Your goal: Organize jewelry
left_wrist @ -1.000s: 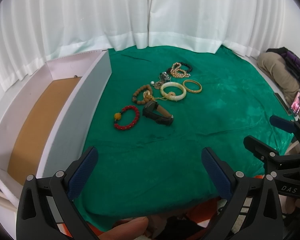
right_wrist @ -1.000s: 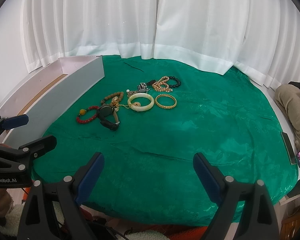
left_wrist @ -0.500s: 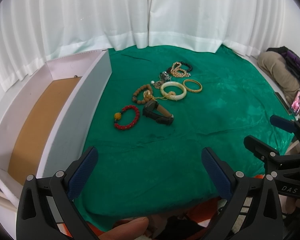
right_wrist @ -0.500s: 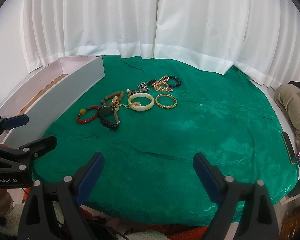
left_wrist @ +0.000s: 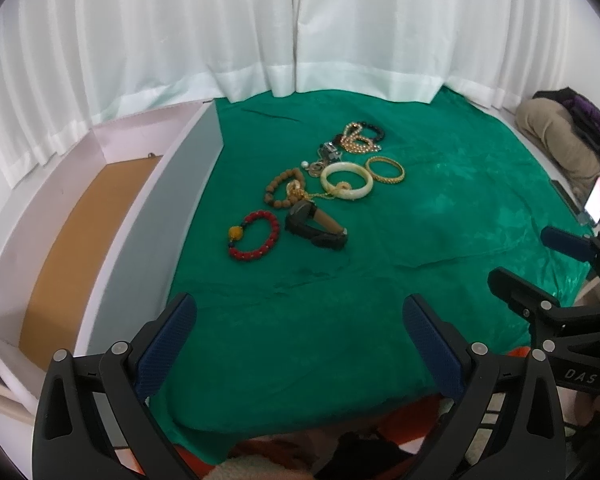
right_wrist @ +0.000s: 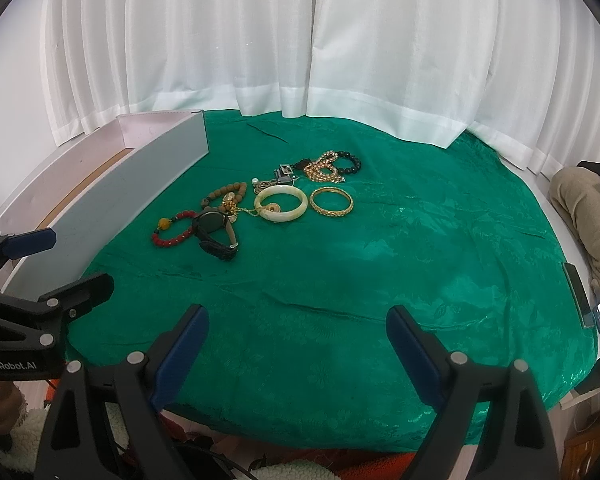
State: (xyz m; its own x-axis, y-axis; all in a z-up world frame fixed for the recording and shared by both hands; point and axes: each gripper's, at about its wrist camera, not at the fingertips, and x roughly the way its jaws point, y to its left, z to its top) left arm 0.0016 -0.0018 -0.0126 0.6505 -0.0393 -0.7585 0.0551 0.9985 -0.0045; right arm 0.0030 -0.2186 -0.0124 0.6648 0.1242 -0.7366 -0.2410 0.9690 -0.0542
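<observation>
Jewelry lies in a loose cluster on the green cloth (left_wrist: 440, 216): a red bead bracelet (left_wrist: 254, 235), a dark watch (left_wrist: 314, 228), a brown bead bracelet (left_wrist: 282, 188), a pale jade bangle (left_wrist: 346, 180), a gold bangle (left_wrist: 385, 169), and a gold chain with black beads (left_wrist: 360, 136). The right wrist view shows the same watch (right_wrist: 214, 234) and jade bangle (right_wrist: 281, 203). My left gripper (left_wrist: 300, 320) is open, well short of the cluster. My right gripper (right_wrist: 298, 332) is open too, near the front edge, holding nothing.
A long white box (left_wrist: 100, 208) with a tan lining and grey side wall (right_wrist: 132, 192) sits along the cloth's left edge. White curtains (right_wrist: 300, 40) hang behind. At the right are a person's beige-clad leg (right_wrist: 588, 208) and phones (right_wrist: 576, 292).
</observation>
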